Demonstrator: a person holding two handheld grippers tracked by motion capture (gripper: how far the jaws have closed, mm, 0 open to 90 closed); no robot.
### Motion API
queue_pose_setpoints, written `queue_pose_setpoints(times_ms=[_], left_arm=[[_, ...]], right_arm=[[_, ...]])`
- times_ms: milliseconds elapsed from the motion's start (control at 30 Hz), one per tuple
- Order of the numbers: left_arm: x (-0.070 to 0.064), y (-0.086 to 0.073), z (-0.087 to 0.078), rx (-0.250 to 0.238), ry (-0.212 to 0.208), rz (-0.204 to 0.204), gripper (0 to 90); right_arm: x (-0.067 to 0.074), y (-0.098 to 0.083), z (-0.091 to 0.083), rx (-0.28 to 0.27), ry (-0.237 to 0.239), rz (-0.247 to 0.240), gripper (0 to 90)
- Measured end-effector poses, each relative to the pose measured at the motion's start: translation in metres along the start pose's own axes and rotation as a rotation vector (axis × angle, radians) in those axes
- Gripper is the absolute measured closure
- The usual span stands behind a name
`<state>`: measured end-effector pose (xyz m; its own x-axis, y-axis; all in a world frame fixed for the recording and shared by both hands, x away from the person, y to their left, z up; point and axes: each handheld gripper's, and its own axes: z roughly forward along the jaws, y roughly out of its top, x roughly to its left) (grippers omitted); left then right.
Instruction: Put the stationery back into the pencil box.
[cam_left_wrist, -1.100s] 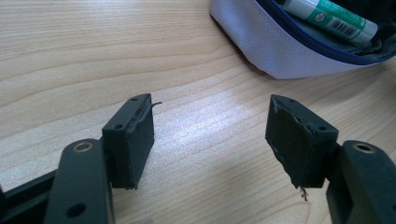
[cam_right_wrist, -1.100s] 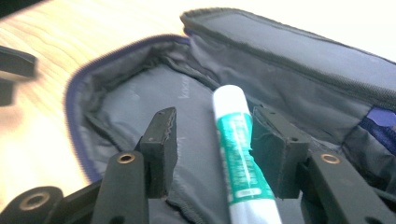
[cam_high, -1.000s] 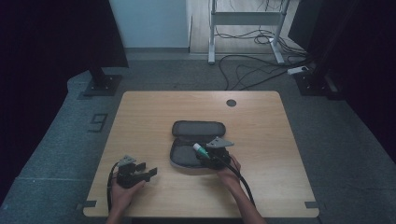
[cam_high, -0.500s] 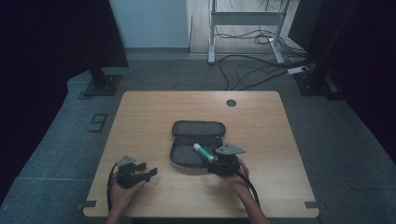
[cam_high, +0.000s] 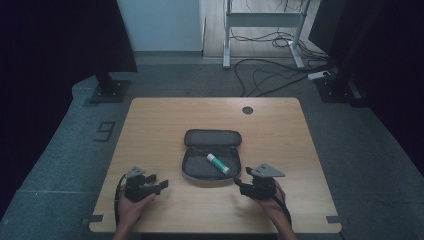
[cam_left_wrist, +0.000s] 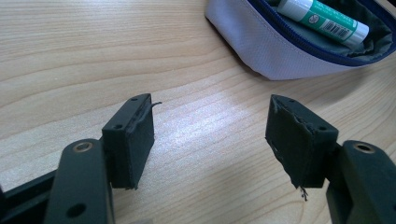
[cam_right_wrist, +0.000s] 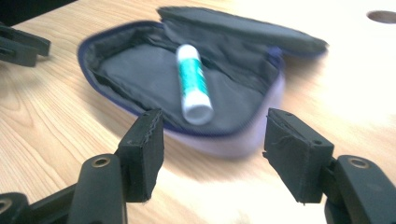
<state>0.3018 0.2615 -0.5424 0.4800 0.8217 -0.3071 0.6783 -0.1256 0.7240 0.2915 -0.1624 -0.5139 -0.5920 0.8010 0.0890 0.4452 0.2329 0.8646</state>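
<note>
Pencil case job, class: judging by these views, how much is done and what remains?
Done: the glue stick lies inside the open pencil case. In hand: nothing; the right gripper, jaws just opening, sits beside the case, and the left gripper rests open on the table. Left, probably: zipping the case shut.

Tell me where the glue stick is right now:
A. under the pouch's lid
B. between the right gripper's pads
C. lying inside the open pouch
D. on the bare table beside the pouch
C. The glue stick lies loose on the lining of the open pouch, while the right gripper is open just off the pouch's near edge with nothing between its pads.
</note>
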Motion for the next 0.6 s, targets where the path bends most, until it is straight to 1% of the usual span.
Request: queue_pose_setpoints(times_ms=[33,67,100,200,233,267,300,333,500,600], left_arm=[[0.0,0.0,0.0,0.0,-0.001,0.001,32.8],[-0.001,0.0,0.0,0.0,-0.001,0.002,32.8],[-0.001,0.0,0.0,-0.001,-0.001,0.002,32.8],[-0.001,0.0,0.001,0.001,0.0,0.004,32.8],[-0.002,0.0,0.001,0.003,0.0,0.004,32.8],[-0.002,0.0,0.001,0.005,-0.001,0.005,32.8],[-0.002,0.0,0.002,0.007,0.0,0.007,32.8],[-0.002,0.0,0.002,0.009,-0.001,0.008,32.8],[-0.002,0.0,0.003,0.011,0.003,0.01,32.8],[-0.002,-0.001,0.003,0.013,0.002,0.011,32.8]], right_arm=[[-0.006,-0.008,-0.006,0.005,-0.015,0.016,36.9],[-0.006,-0.008,-0.006,0.005,-0.015,0.016,36.9],[-0.01,-0.013,-0.009,0.009,-0.025,0.021,37.0],[-0.019,-0.025,-0.018,0.023,-0.05,0.051,37.0],[-0.027,-0.034,-0.023,0.036,-0.073,0.069,37.0],[-0.027,-0.034,-0.023,0.036,-0.073,0.069,37.0],[-0.032,-0.041,-0.026,0.045,-0.087,0.087,37.1],[-0.032,-0.041,-0.026,0.045,-0.087,0.087,37.1],[-0.04,-0.051,-0.029,0.083,-0.112,0.111,36.5],[-0.042,-0.054,-0.028,0.102,-0.128,0.107,35.8]])
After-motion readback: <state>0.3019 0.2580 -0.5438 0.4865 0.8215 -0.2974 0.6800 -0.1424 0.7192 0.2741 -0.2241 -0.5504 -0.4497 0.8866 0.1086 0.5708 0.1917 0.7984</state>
